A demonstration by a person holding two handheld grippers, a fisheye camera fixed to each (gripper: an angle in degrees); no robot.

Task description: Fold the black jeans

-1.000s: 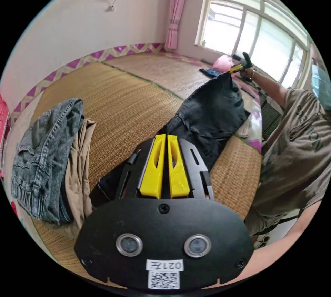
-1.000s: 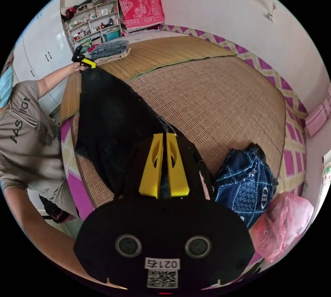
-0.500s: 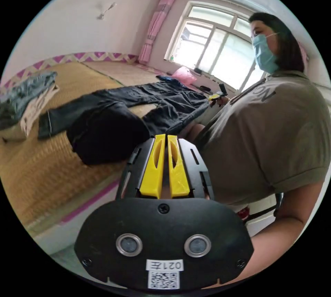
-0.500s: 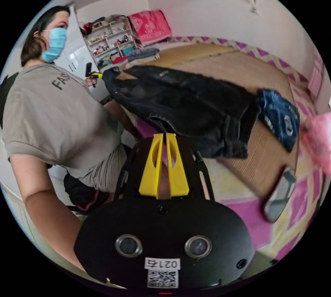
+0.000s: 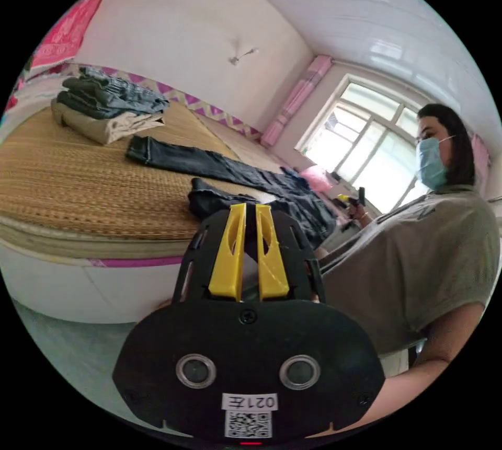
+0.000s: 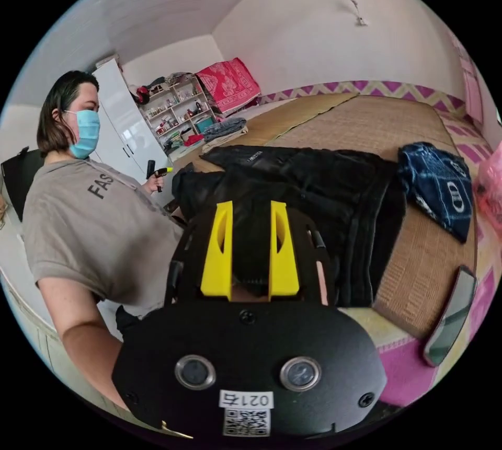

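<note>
- Left gripper view: yellow jaws of the left gripper (image 5: 244, 209) are seen parted by a narrow slit, with nothing pinched between them; the tips sit in front of the near edge of the black jeans (image 5: 246, 178), and contact cannot be judged.
- The black jeans are laid on the woven mat (image 5: 63, 178), one leg stretched out toward the folded stack of clothes (image 5: 107, 107), the other bunched close to the mat's edge.
- The stack is made up of grey denim set on top of a beige garment, near the wall.
- A person in a grey-brown shirt (image 5: 418, 267) is seen at the right, and the right gripper (image 5: 351, 199) is seen far off in the hand, near the waist end of the jeans.
- Right gripper view: the right gripper (image 6: 250, 209) is seen with its jaws spread wide and nothing held; dark cloth of the black jeans (image 6: 314, 178) shows through the gap behind them.
- The jeans are spread across the mat, with a dark blue patterned garment (image 6: 439, 188) just beside them and a phone (image 6: 449, 316) lying near the mat's corner.
- The left gripper (image 6: 162, 172) is seen in the person's hand at the far end of the jeans; its jaw state cannot be told from here.
</note>
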